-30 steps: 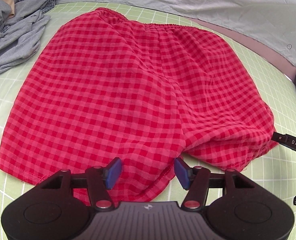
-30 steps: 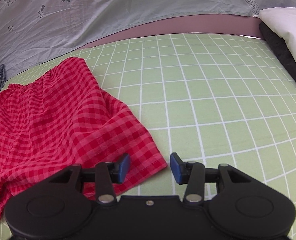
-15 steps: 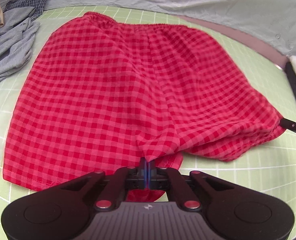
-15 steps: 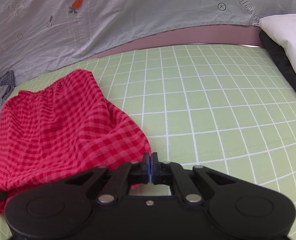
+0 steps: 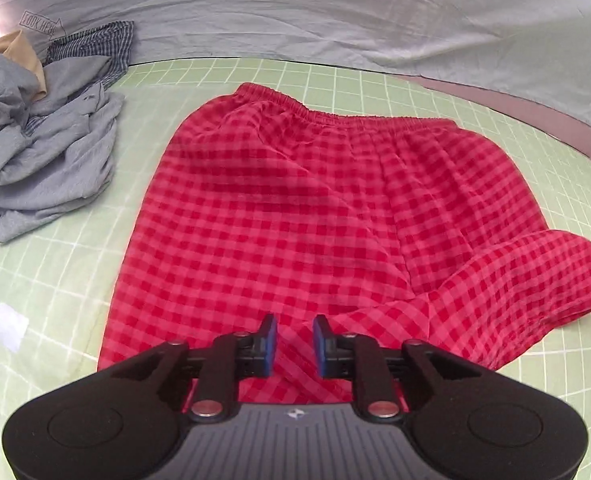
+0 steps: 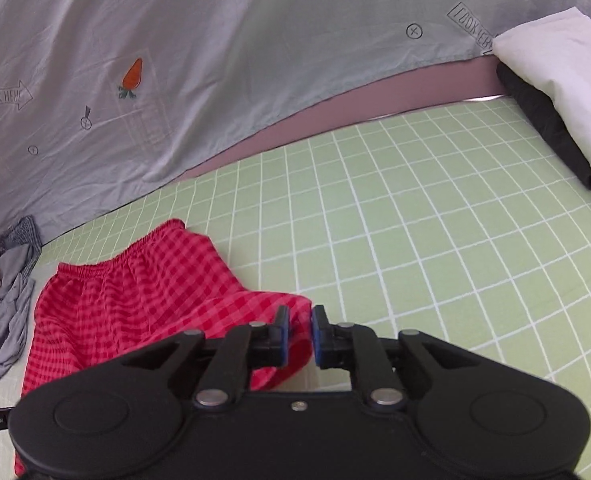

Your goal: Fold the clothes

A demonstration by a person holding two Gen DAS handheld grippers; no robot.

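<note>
Red checked shorts (image 5: 303, 216) lie on the green grid mat (image 5: 75, 280), waistband at the far side. The right leg is folded over toward the middle. My left gripper (image 5: 294, 344) hovers over the near hem, jaws a little apart, with nothing between them. In the right wrist view the shorts (image 6: 135, 312) lie at lower left with the folded leg bulging up. My right gripper (image 6: 298, 338) is just above that fold, jaws slightly apart and empty.
A pile of grey and blue checked clothes (image 5: 35, 144) lies at the mat's far left. A grey sheet with carrot prints (image 6: 175, 60) covers the back. A white pillow (image 6: 559, 80) and a dark folded item (image 6: 543, 128) sit at the right edge.
Both grippers shut on the right leg's hem, carried it left over the shorts, then opened and let it go. Both have pulled back and risen.
</note>
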